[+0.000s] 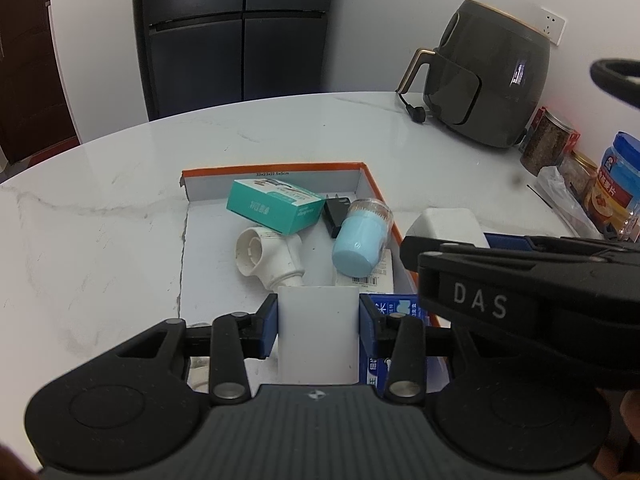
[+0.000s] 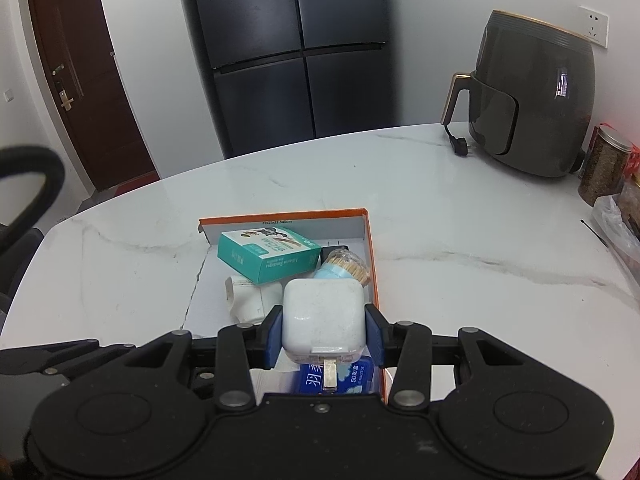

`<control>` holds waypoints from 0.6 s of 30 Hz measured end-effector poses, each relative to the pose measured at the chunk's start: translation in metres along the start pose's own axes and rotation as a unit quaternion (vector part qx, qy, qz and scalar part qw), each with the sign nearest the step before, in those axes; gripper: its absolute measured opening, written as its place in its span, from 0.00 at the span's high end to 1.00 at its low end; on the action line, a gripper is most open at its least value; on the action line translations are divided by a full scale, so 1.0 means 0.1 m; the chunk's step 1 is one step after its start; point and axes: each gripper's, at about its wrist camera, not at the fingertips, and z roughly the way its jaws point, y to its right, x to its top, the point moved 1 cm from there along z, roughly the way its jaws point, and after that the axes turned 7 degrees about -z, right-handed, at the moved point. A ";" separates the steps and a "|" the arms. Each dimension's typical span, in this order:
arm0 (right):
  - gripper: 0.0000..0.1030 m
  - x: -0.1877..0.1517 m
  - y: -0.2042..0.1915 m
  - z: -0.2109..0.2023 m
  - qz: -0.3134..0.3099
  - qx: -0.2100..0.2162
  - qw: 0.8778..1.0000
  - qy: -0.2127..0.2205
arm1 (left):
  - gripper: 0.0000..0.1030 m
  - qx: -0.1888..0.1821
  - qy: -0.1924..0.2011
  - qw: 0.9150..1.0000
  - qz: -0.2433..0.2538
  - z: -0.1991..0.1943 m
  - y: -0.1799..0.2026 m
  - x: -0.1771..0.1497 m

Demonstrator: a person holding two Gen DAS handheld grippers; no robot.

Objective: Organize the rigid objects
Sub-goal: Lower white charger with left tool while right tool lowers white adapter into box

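left hand-held gripper (image 1: 318,326) clamped on white flat block (image 1: 318,332), right hand-held gripper (image 2: 325,330) clamped on white charger (image 2: 324,322); both hover above orange-rimmed box (image 1: 280,168), open floor ahead-left, below left one.

White marble tabletop (image 1: 100,240) with thin grey veins fills mid-frame; on it an orange-rimmed cardboard tray (image 1: 372,178) with a white inside, holding a teal carton (image 1: 274,206) and a pale blue cylinder (image 1: 356,246). Upper right, an olive-grey air fryer (image 2: 536,100) with a gold handle; upper left, a reddish-brown door (image 2: 80,80).
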 end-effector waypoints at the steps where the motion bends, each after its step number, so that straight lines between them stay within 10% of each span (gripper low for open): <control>1: 0.50 0.01 0.00 0.01 0.000 0.000 1.000 0.000 | 0.60 0.000 0.000 1.000 0.001 0.00 0.00 0.00; 18: 0.50 0.21 0.02 0.22 -0.012 0.008 1.000 0.001 | 0.60 0.001 0.005 1.000 -0.001 0.13 0.05 0.17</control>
